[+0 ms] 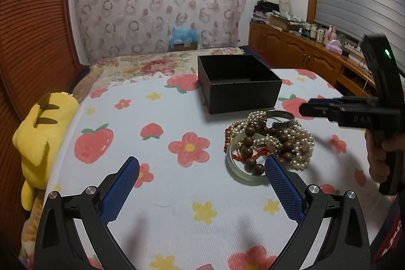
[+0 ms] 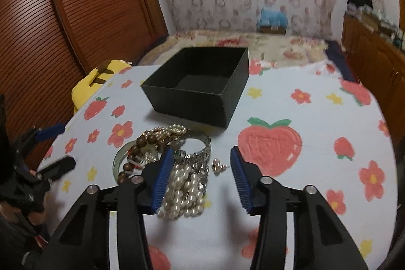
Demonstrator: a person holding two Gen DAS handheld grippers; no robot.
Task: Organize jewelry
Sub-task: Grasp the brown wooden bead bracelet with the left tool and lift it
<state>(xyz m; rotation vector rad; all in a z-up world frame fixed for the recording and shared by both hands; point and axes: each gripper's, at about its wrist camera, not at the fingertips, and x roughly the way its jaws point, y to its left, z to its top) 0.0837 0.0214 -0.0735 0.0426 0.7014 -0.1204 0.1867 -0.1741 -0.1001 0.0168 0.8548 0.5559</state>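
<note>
A tangled jewelry pile (image 1: 270, 141) lies on the strawberry-print cloth (image 1: 162, 168): pearl strands (image 2: 184, 191), brown wooden beads (image 2: 141, 143), a pale jade bangle (image 2: 119, 158), a silver bangle (image 2: 202, 146) and a small earring (image 2: 217, 165). Behind it stands an empty black box (image 2: 197, 92) without a lid. My right gripper (image 2: 201, 152) hangs over the near right side of the pile, jaws partly apart, with pearls and the silver bangle between the pads, which do not press on them. My left gripper (image 1: 202, 163) is open over bare cloth, its right pad next to the jade bangle.
A yellow plush toy (image 1: 43, 133) sits at the cloth's left edge. A louvred wooden door (image 2: 76, 17) fills the left side. A wooden cabinet (image 1: 303, 55) with clutter runs along the right. A floral bedcover (image 1: 141, 65) lies beyond the box.
</note>
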